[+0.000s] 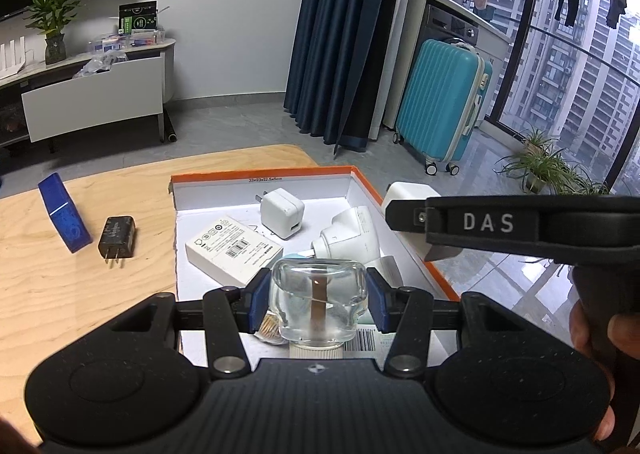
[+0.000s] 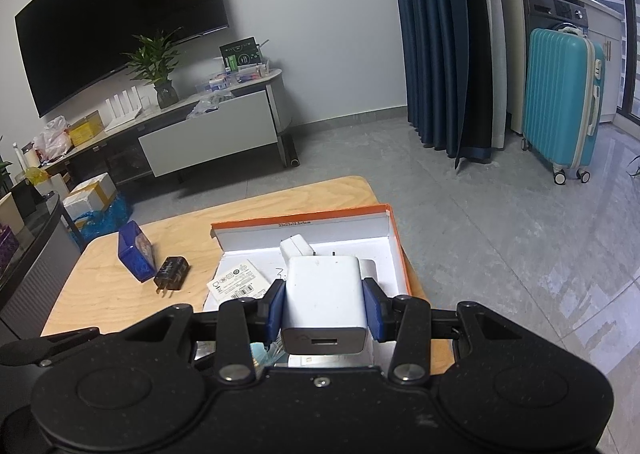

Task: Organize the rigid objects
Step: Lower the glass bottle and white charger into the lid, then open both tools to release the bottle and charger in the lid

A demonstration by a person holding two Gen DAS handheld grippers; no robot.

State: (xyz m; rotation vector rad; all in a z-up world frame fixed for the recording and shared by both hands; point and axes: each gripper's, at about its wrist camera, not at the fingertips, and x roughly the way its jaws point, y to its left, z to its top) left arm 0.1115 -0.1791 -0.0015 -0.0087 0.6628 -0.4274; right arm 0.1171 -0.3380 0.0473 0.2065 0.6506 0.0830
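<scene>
My left gripper (image 1: 318,300) is shut on a clear glass bottle (image 1: 318,294) with a white cap, held over the near part of an orange-edged white box (image 1: 352,183). My right gripper (image 2: 325,308) is shut on a white USB charger (image 2: 325,296), held above the same box (image 2: 394,250); it also shows in the left wrist view at the right (image 1: 404,193). Inside the box lie a small white charger (image 1: 282,211), a white adapter (image 1: 348,238) and a flat white packet (image 1: 234,250). A black charger (image 1: 117,238) and a blue box (image 1: 64,217) lie on the table.
The wooden table (image 1: 72,294) ends just beyond the box, with grey floor past it. A teal suitcase (image 1: 440,105) and blue curtain (image 1: 332,33) stand beyond. A TV cabinet (image 2: 208,133) with clutter lines the far wall. Potted plants (image 1: 544,165) stand by the window.
</scene>
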